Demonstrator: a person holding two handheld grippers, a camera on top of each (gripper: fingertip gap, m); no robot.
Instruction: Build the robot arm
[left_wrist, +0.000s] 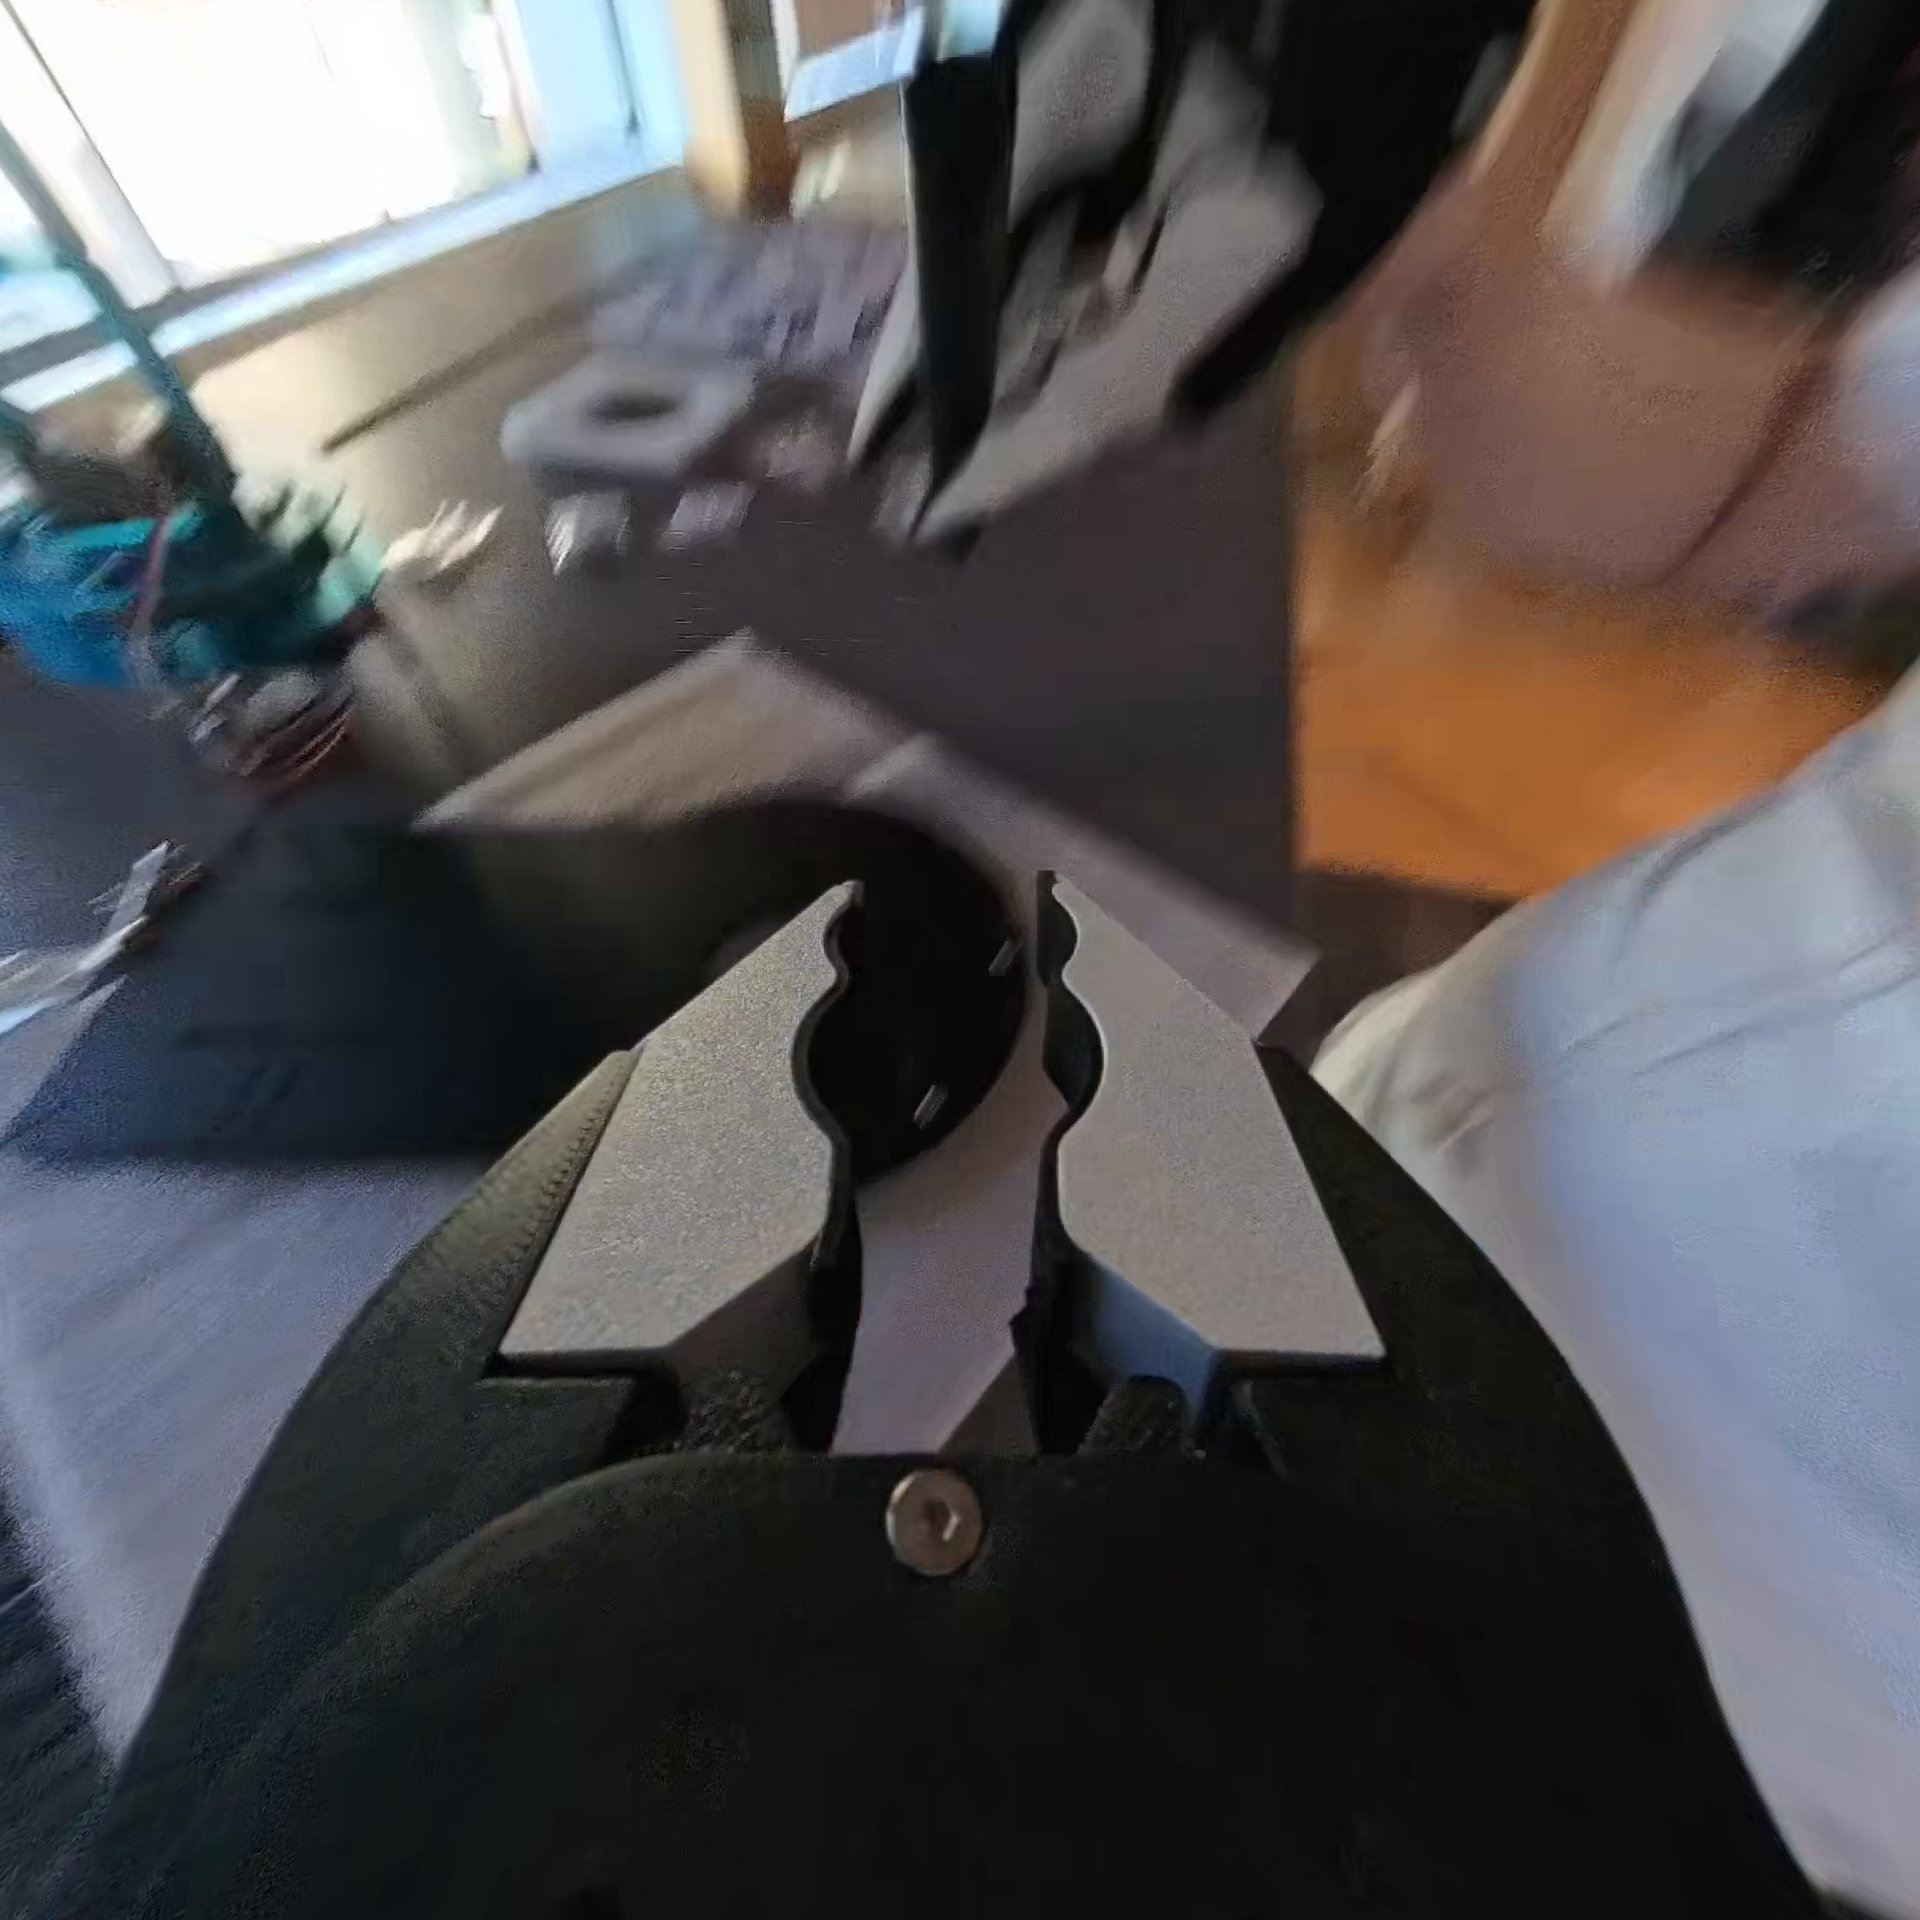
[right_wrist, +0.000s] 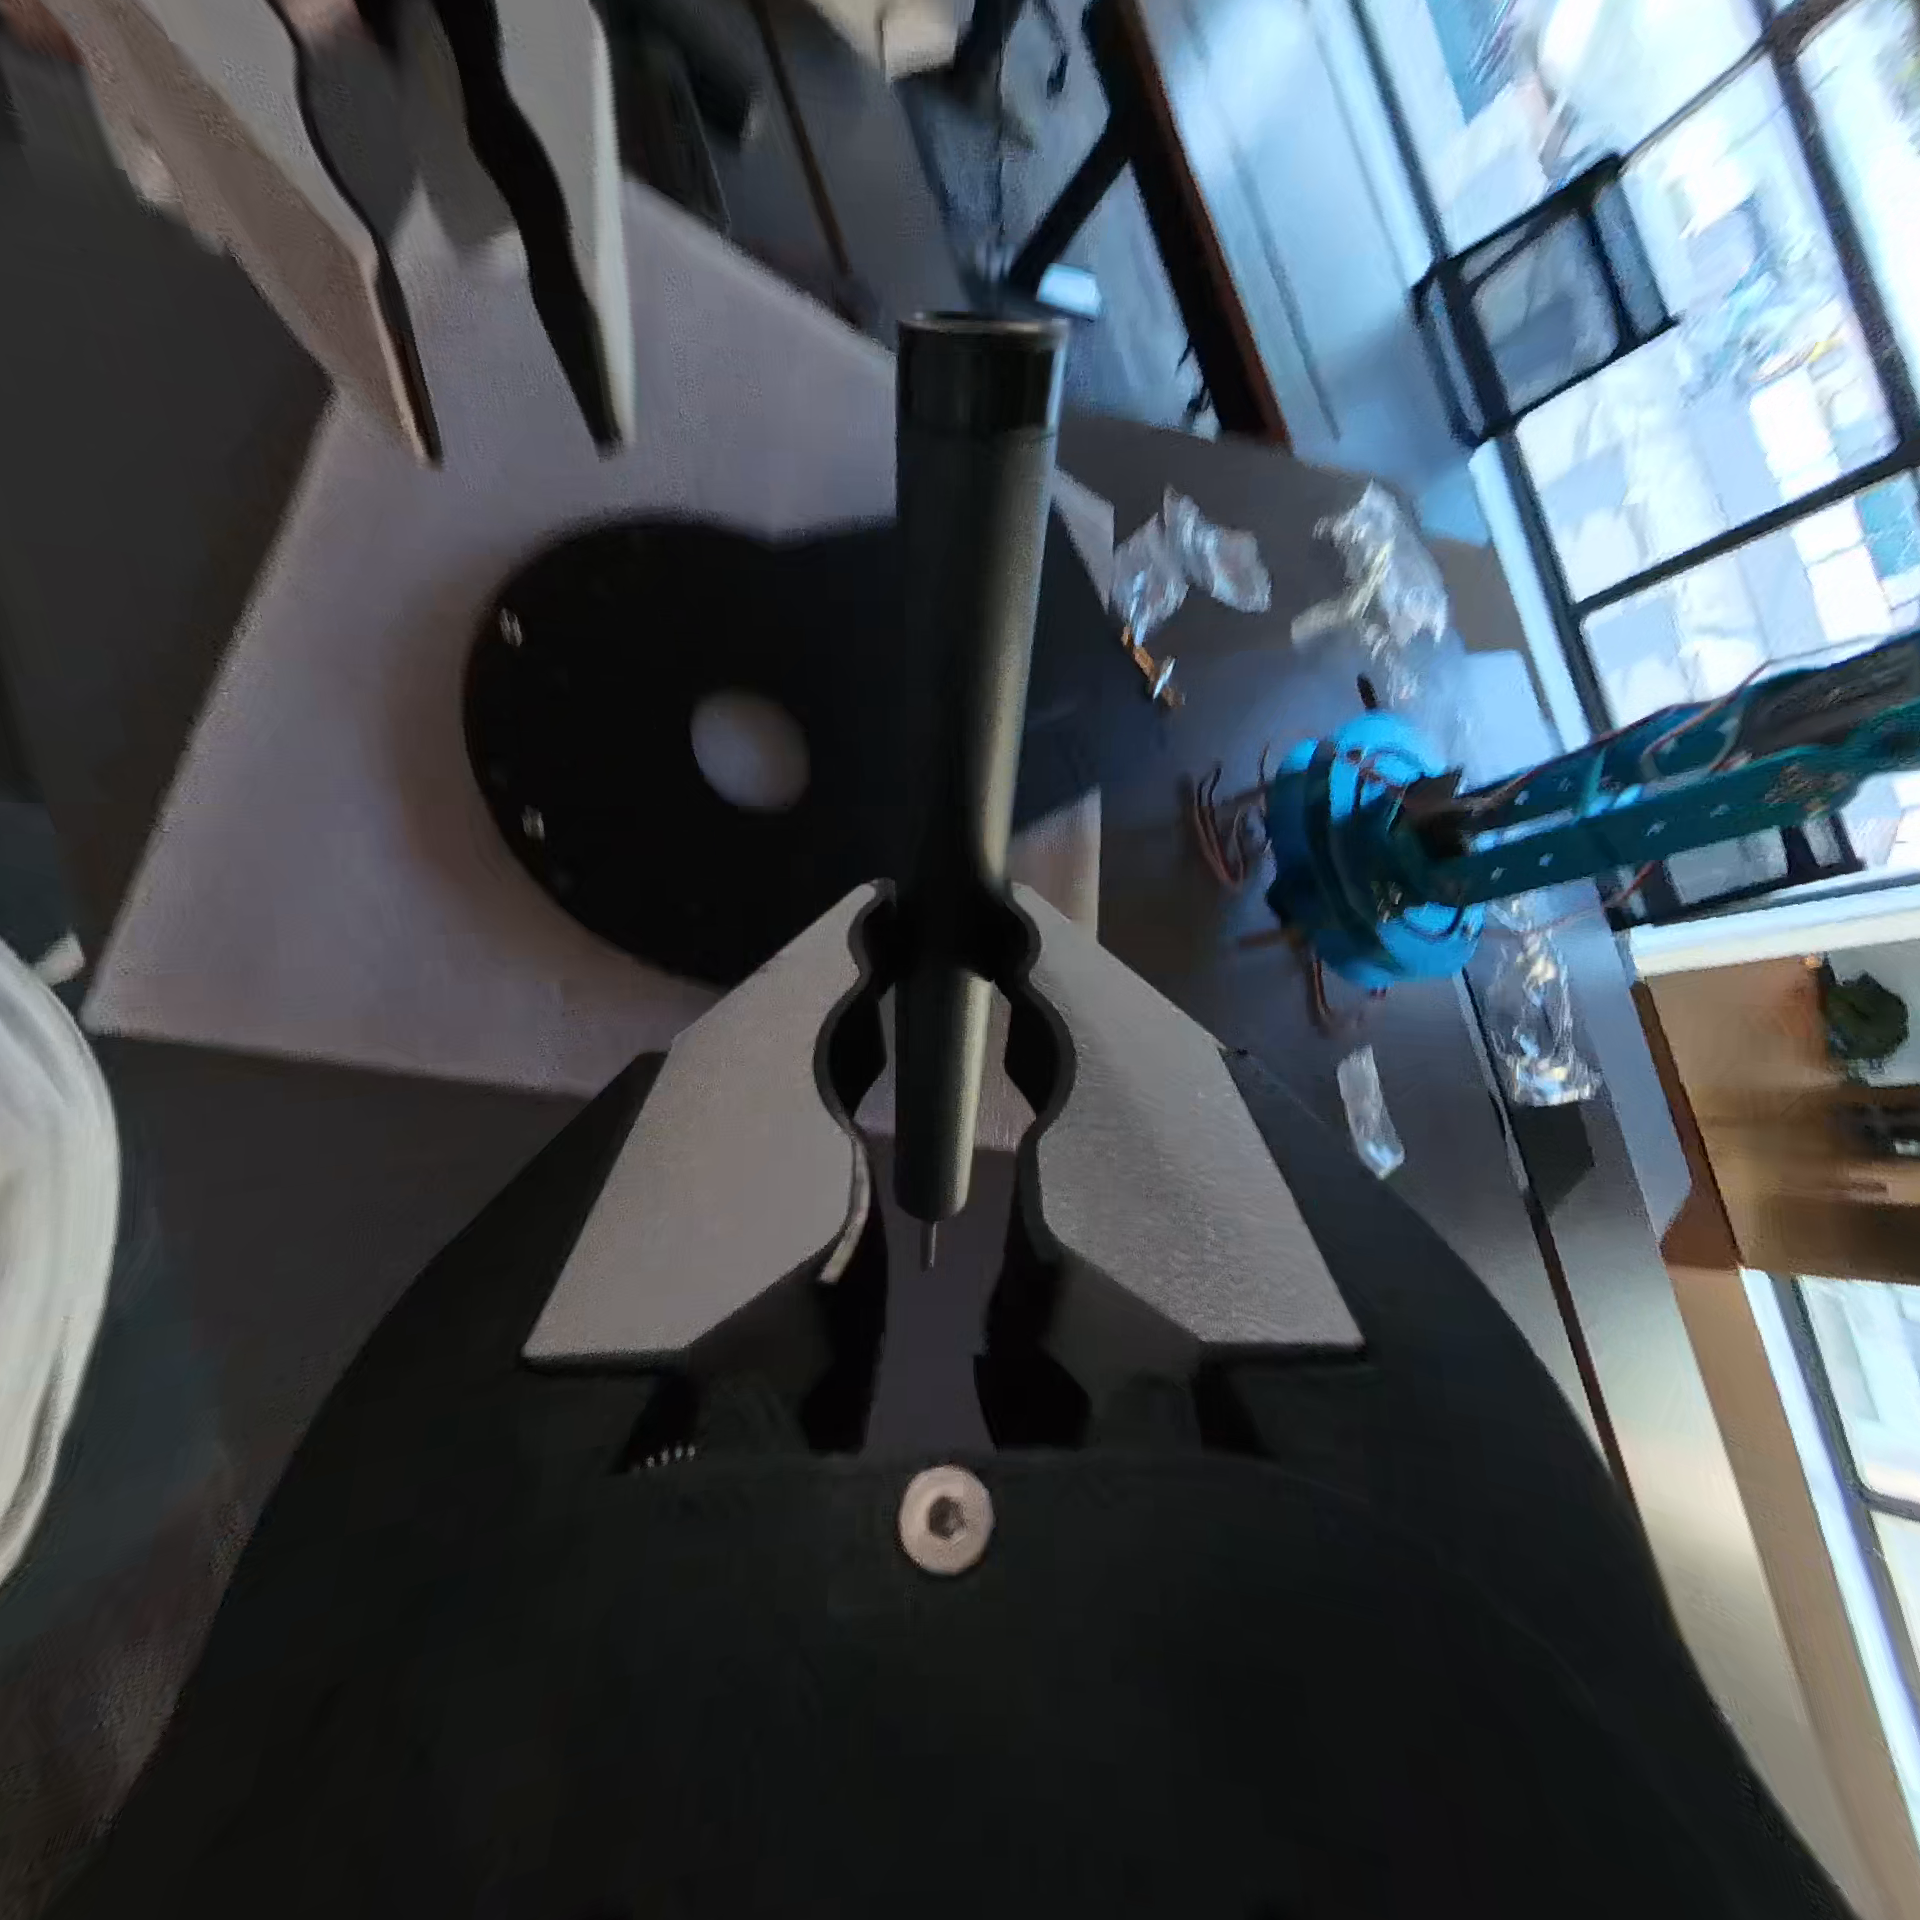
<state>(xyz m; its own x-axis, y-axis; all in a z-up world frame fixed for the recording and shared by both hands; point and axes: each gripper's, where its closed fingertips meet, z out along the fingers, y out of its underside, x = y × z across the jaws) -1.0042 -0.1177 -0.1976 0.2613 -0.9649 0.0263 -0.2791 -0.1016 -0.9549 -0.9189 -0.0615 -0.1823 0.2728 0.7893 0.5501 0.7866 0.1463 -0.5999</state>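
The right hand-held gripper clamps a dark pen-shaped driver above a black disc; the left hand-held gripper, narrowly parted and empty, hovers over the disc on the desk.

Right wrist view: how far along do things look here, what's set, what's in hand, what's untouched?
Set: the black round plate lies flat on the grey sheet, screws visible near its rim. In hand: the right gripper is shut on a dark pen-shaped screwdriver, bit pointing back toward the camera. The left gripper is open above the plate, holding nothing. Untouched: clear plastic bags and the blue robot arm on the table.
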